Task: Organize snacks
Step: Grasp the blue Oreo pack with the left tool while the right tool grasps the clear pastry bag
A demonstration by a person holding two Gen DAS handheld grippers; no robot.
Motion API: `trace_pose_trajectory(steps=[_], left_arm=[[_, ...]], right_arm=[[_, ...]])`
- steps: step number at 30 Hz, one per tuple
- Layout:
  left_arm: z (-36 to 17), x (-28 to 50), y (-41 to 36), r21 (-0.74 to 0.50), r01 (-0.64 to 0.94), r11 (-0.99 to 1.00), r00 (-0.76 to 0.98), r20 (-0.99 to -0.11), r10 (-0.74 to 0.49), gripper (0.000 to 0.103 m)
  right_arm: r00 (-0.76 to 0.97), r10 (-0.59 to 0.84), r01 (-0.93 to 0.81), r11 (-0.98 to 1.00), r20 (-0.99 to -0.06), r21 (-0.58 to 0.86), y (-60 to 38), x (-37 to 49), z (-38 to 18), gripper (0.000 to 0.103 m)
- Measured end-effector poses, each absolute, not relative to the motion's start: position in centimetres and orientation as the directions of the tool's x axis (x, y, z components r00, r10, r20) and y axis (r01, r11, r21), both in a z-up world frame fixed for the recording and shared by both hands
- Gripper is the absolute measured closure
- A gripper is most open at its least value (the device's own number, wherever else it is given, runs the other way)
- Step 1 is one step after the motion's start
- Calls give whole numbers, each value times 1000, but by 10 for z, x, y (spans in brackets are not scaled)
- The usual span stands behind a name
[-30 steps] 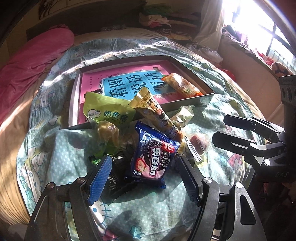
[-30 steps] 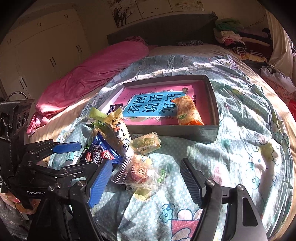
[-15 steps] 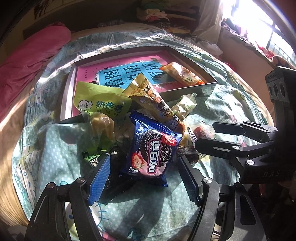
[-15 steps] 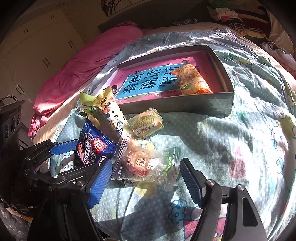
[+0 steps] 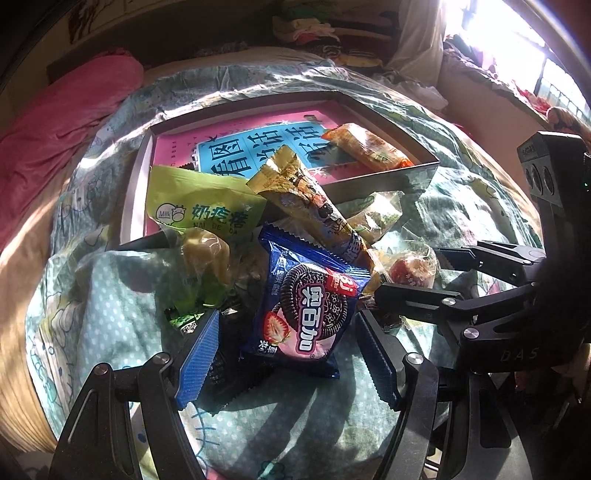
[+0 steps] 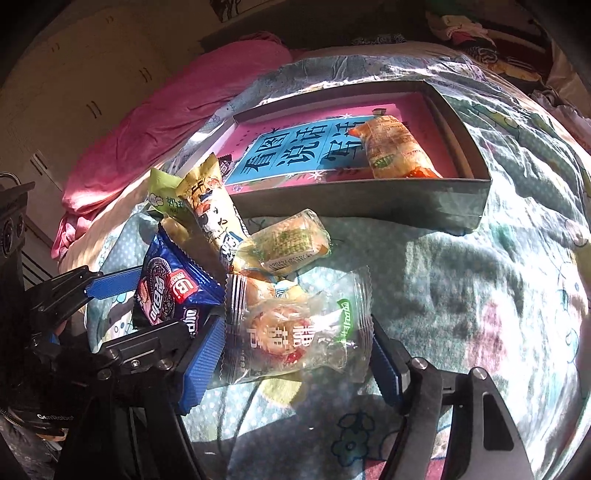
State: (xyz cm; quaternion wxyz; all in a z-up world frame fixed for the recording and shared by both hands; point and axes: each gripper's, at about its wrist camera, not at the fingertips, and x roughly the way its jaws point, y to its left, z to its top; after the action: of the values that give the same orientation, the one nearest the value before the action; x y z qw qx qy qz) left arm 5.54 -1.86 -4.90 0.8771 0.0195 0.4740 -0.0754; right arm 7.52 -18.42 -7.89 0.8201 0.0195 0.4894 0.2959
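Note:
A pile of snack packets lies on the bedspread in front of a shallow grey box [image 5: 384, 177] [image 6: 369, 206]. My left gripper [image 5: 288, 354] is open around a blue Oreo packet [image 5: 306, 310], which also shows in the right wrist view [image 6: 170, 291]. My right gripper [image 6: 295, 354] is open around a clear candied-fruit packet [image 6: 295, 332], seen too in the left wrist view [image 5: 410, 269]. A green milk-candy bag [image 5: 199, 210], a long yellow packet [image 5: 310, 206] and a small yellow-green packet [image 6: 288, 243] lie in the pile. An orange packet [image 6: 395, 147] lies inside the box.
A pink and blue book [image 5: 251, 151] lines the box floor. A pink duvet [image 6: 177, 110] lies at the left. Clothes [image 5: 317, 33] are heaped at the back. A black wrapper [image 5: 229, 365] lies under the Oreo packet.
Both grippers have moved forward into the pile. The Oreo packet now sits between the left fingers and the candied-fruit packet between the right fingers. Both stay open.

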Motion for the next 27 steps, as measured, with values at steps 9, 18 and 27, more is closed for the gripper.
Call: trace_pose_trajectory(steps=[9,18,27], left_arm=[[-52,61,-22,-52,148,988,546,-828,-126,28],[-57,63,-23,-141,165,976,522,-828,-207,48],[-49,58,-13,-208,151,966,522,-813,-257,52]], right_arm=[[396,474,-485,835,-787,259,-191,70,-67,41],[473,500,-428,850,-725,307,-215,78,-51,41],[515,515,-410,850,-685,331,-226,83,-42,41]])
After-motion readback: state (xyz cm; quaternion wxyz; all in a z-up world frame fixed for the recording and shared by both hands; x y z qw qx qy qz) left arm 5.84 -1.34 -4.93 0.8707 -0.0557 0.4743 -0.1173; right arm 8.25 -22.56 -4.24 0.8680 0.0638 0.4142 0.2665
